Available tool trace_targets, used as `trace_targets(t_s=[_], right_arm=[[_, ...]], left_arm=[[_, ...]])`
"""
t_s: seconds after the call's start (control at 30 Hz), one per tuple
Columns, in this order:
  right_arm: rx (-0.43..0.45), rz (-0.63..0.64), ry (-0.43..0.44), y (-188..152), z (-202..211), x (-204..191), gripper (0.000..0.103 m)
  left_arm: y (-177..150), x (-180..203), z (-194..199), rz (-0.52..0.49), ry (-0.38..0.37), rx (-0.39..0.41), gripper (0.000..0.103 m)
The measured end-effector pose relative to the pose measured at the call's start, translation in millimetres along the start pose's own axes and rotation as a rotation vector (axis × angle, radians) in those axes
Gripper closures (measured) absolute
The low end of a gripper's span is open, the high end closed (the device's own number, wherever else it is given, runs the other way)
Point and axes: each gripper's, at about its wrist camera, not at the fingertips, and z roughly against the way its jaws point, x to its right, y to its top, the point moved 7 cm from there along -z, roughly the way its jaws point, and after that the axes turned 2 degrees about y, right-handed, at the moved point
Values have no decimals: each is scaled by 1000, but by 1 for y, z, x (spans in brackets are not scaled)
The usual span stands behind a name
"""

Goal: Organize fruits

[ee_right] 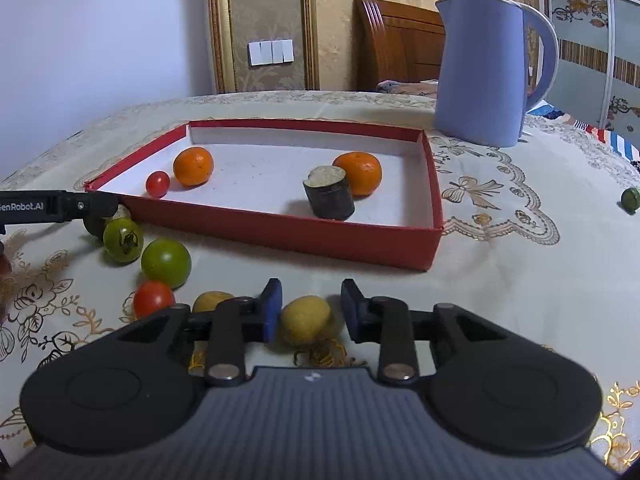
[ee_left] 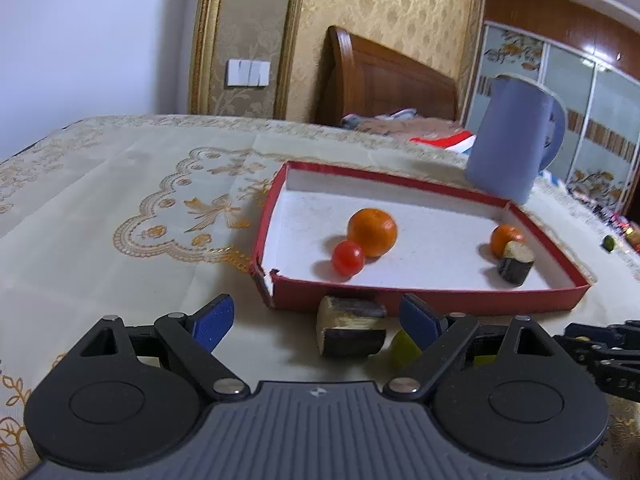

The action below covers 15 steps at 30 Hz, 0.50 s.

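Note:
A shallow red box holds two oranges, a red cherry tomato and a dark-skinned chunk. In front of it my right gripper is shut on a small yellow fruit that rests on the cloth. My left gripper stands open before the box's front wall, with a second dark chunk lying loose between its fingers. A green fruit is half hidden behind its right finger.
Outside the box lie two green tomatoes, a red tomato and another yellow fruit. A blue kettle stands behind the box's right corner. A small green fruit sits far right on the embroidered cloth.

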Motion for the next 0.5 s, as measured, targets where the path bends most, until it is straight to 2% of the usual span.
trace_targets(t_s=[0.27,0.5], right_arm=[[6,-11,6,0,1,1,73],[6,-14,8,0,1,2,73]], left_arm=[[-3,-3,-6,-4,51,-38,12],[-7,3,-6,-95,102,-76,13]])
